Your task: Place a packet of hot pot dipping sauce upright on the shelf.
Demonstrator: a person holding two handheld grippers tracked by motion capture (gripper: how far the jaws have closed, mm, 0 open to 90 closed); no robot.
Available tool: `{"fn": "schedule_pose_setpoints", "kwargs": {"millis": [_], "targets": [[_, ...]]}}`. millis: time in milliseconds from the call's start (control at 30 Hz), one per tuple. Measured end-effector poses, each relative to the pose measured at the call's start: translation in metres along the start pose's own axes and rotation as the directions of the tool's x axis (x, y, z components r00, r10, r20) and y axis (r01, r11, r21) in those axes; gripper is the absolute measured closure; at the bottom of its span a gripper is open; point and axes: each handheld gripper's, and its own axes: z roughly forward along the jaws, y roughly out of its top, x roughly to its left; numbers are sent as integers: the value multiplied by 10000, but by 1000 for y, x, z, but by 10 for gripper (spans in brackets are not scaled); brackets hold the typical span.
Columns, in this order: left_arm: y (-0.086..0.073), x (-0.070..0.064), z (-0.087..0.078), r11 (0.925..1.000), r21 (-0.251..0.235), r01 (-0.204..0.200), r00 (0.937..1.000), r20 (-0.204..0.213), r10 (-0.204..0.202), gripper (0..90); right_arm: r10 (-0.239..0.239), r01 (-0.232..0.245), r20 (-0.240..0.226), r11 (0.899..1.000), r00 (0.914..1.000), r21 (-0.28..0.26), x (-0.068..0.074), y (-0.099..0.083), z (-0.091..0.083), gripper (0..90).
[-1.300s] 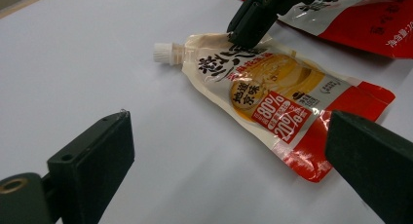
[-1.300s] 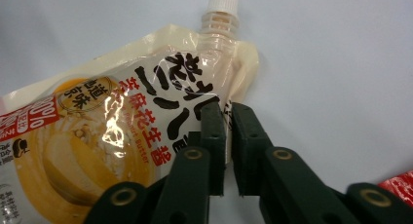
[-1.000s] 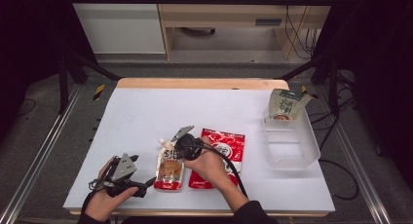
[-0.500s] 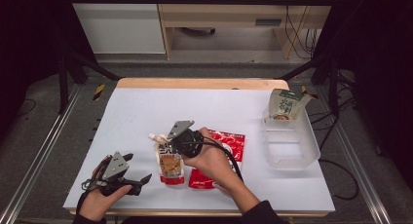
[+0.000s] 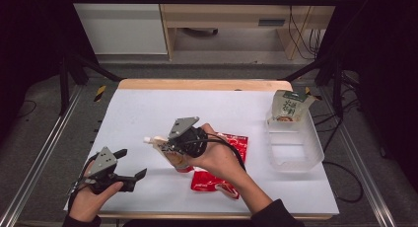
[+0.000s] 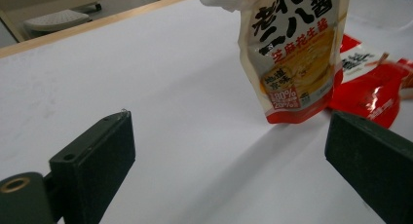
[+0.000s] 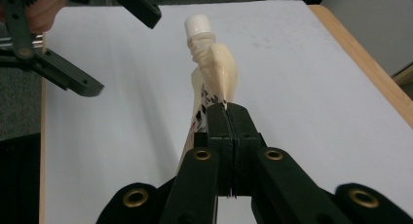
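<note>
High view: the right gripper [image 5: 167, 149] pinches one cream spouted pouch [image 5: 170, 153] tight at its top edge and holds it above the white table [image 5: 148, 108], white screw cap [image 5: 147, 139] pointing left. The pouch carries bold black characters, a yellow panel and a red base. One red packet [image 5: 217, 180] lies beneath. One clear bin [image 5: 296, 145] holds one packet [image 5: 288, 106]. The left gripper [image 5: 132, 169] gapes wide, holding nothing.

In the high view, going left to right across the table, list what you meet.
left gripper → spouted sauce pouch in the right gripper → red packet → clear plastic bin holding a green-topped packet.
</note>
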Motion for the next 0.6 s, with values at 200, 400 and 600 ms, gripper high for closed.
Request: {"fn": "schedule_pose_setpoints", "kwargs": {"millis": [200, 400, 600], "targets": [[16, 2, -1, 9993, 373, -36, 10000, 27, 35, 45, 134, -129, 179, 9995, 9997, -294, -10, 6, -19, 900], [30, 2, 8, 9964, 780, -335, 9983, 502, 297, 40, 212, -201, 321, 9992, 9993, -334, -19, 4, -36, 900], [46, -5, 15, 9909, 1045, -850, 9933, 876, 760, 49, 394, -375, 409, 9983, 9984, -456, -28, -3, -50, 900]]}}
